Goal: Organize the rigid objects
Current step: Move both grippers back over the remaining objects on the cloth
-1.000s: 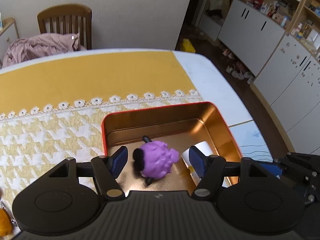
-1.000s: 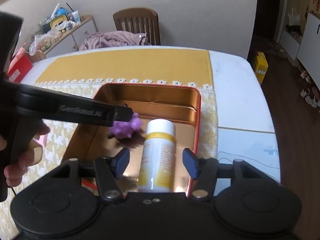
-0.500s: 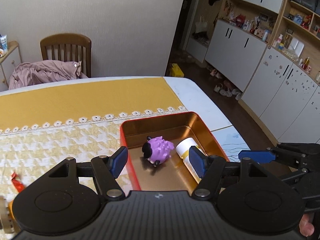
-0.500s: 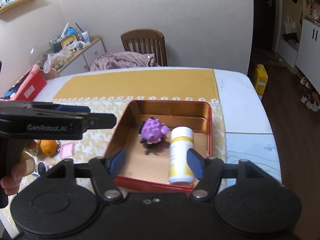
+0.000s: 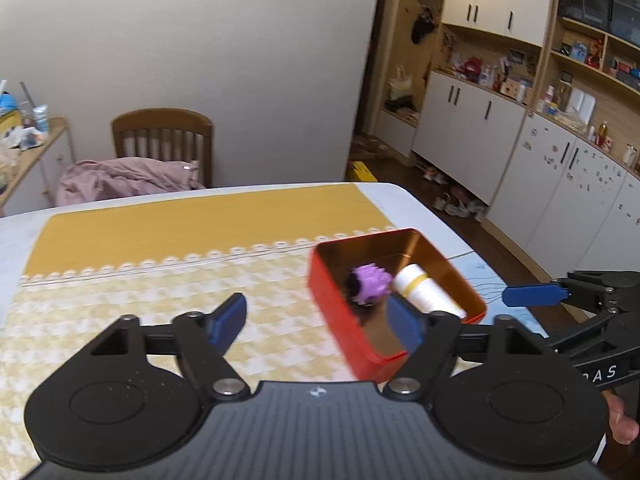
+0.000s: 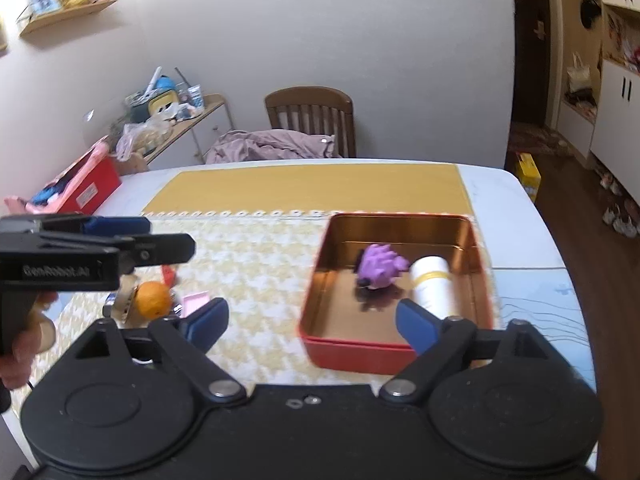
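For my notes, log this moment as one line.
left hand-held gripper: opening, empty | right hand-held gripper: opening, empty | red tin: purple toy, white bottle inside

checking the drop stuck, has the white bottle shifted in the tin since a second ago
No. The bottle lies beside the purple toy against the tin's right wall, as before; only the tongs backed away.

Left tool (image 5: 316,322): jaws opening, nothing between pads, pitched downward. Right tool (image 6: 310,326): jaws opening wide, empty, pitched downward. Each held in one hand (image 6: 24,344).
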`<state>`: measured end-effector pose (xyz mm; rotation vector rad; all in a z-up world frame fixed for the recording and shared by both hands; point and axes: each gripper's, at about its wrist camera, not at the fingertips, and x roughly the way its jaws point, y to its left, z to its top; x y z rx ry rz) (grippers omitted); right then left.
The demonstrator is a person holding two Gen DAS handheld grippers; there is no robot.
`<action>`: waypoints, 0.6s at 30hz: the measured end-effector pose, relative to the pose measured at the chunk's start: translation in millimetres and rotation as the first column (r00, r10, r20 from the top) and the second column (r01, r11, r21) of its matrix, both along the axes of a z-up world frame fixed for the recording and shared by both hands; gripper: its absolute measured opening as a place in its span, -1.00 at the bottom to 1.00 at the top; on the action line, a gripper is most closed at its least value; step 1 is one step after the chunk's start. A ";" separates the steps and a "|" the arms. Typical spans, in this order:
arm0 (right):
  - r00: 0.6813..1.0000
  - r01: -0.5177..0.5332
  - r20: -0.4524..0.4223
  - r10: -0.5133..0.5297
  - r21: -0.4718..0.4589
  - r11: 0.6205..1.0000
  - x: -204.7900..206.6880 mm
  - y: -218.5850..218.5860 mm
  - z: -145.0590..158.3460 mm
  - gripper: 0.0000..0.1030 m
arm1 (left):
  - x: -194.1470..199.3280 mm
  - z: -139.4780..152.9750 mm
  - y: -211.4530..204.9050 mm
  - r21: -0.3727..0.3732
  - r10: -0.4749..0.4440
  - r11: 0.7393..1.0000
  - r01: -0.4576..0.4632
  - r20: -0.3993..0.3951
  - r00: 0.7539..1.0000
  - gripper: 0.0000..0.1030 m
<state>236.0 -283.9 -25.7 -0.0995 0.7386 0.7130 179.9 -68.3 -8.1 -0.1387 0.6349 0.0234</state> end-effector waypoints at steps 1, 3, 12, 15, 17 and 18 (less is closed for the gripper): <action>1.000 -0.003 0.001 0.003 0.002 1.000 -5.7 5.0 -1.0 0.81 | -6.4 -0.6 5.8 0.003 0.004 1.000 -0.004 0.003 1.000 0.52; 1.000 -0.006 -0.005 0.006 0.014 1.000 -15.3 14.2 -2.6 0.90 | -17.6 -2.9 17.2 0.012 0.009 1.000 -0.009 -0.001 1.000 0.53; 1.000 -0.020 -0.014 0.020 0.027 0.999 -53.3 62.6 -14.1 1.00 | -66.1 -14.0 77.1 0.034 0.081 0.996 -0.081 0.001 0.997 0.62; 0.999 -0.021 -0.032 0.022 0.026 0.999 -62.3 78.5 -19.7 1.00 | -80.3 -20.6 100.2 0.040 0.131 0.991 -0.130 -0.004 0.991 0.64; 0.999 -0.028 -0.043 0.029 0.022 0.999 -67.2 88.8 -24.3 1.00 | -88.7 -26.5 119.1 0.023 0.168 0.986 -0.168 -0.015 0.986 0.64; 0.998 -0.029 -0.050 0.030 0.017 0.999 -69.5 94.3 -26.7 1.00 | -91.6 -30.3 128.3 0.018 0.188 0.982 -0.187 -0.024 0.982 0.64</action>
